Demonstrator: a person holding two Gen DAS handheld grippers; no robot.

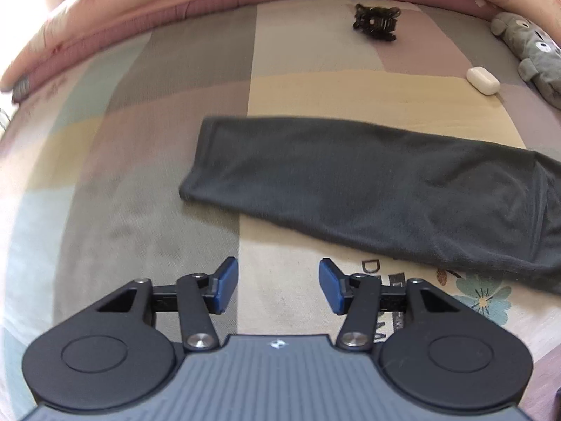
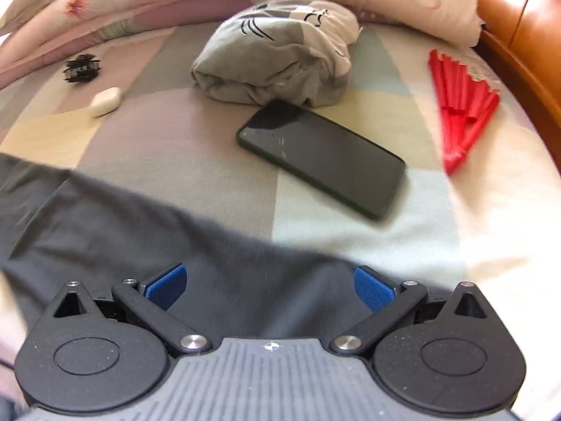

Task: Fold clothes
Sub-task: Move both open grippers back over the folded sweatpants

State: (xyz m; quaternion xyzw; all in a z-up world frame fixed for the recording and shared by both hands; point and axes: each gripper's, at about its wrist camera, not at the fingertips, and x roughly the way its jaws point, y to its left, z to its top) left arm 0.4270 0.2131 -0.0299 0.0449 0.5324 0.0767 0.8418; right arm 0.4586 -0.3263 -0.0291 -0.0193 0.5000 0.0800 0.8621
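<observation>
A dark grey garment [image 1: 378, 189] lies flat in a long folded strip on the striped bedsheet [image 1: 140, 175]. In the left wrist view my left gripper [image 1: 278, 286] hovers over bare sheet just short of the strip's near left corner, open, with nothing between its blue pads [image 1: 226, 282]. In the right wrist view the same garment [image 2: 140, 231] fills the lower left. My right gripper [image 2: 270, 289] hangs above the cloth's right end, jaws wide open; the blue pads [image 2: 373, 287] do not press on anything.
A black phone [image 2: 322, 156] lies just beyond the garment's right end. A rolled grey cat-print cloth [image 2: 280, 59], a red folding fan [image 2: 463, 105], a white earbud case [image 2: 105, 101] and a black hair clip [image 2: 82, 67] lie farther back. Pink bedding [image 1: 175, 10] borders the far side.
</observation>
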